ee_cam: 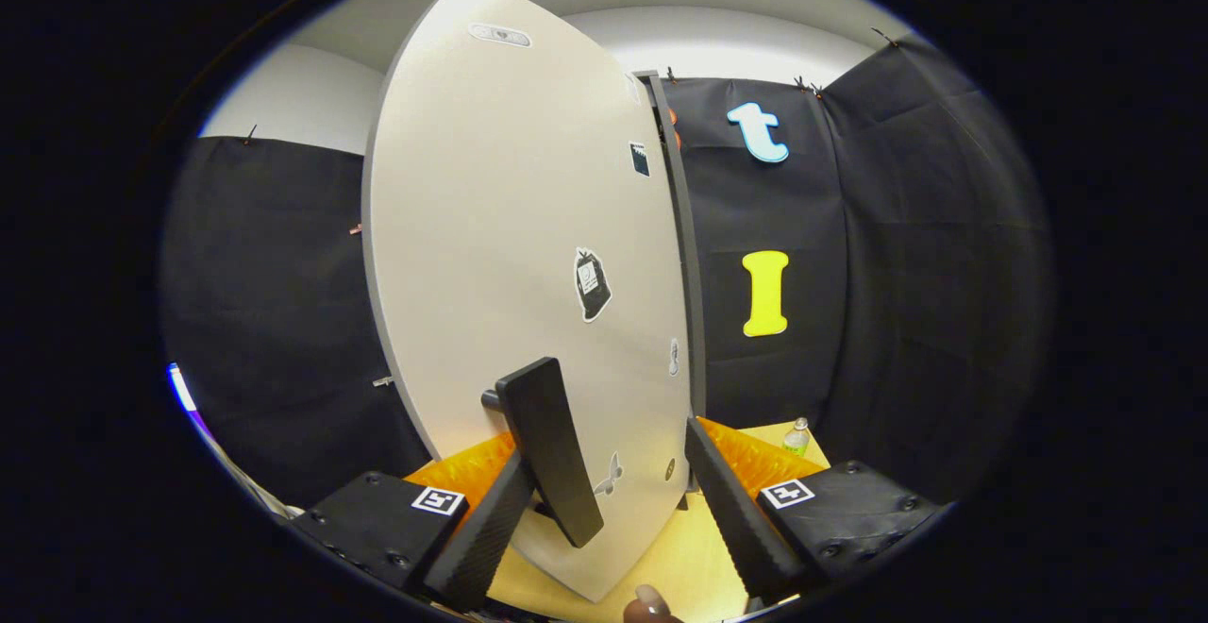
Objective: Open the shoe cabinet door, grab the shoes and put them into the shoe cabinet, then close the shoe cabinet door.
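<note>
Claw [613, 500] spread wide, upright door handle [550, 448] between, cabinet door [510, 255] ajar

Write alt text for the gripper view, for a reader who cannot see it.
A pale cabinet door with small stickers stands close ahead of the open claw. Its dark handle lies between the fingers, against the left finger, and the right finger is apart from it. Beyond the right finger, a small bottle stands on the wooden floor.
</note>
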Demonstrator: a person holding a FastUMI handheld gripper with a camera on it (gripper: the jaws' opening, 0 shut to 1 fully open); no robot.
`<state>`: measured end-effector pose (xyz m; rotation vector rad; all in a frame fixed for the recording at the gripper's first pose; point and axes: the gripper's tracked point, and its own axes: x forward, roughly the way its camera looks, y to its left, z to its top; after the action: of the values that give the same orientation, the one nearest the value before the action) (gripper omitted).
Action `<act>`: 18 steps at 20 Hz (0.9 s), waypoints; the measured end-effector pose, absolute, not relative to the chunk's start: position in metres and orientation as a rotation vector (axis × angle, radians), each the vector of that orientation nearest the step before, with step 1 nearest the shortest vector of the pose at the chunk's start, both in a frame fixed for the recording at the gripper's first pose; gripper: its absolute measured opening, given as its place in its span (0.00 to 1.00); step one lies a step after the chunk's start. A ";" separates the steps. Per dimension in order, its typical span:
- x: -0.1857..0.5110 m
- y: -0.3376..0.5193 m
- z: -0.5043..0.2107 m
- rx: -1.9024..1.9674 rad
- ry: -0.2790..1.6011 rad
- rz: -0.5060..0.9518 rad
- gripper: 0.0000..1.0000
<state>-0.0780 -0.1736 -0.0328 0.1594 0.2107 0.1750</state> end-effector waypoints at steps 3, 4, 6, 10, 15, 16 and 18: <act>-0.071 -0.148 -0.031 0.136 0.203 0.157 0.98; -0.068 -0.141 -0.031 0.125 0.197 0.142 0.98; -0.061 -0.127 -0.033 0.115 0.194 0.108 0.98; -0.053 -0.089 -0.032 0.145 0.184 0.108 0.98; -0.048 -0.051 -0.030 0.140 0.188 0.125 0.98; -0.048 -0.046 -0.029 0.136 0.189 0.130 0.99; -0.047 -0.034 -0.026 0.131 0.188 0.144 0.99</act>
<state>-0.0469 -0.0341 -0.0262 0.1306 0.1880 0.1437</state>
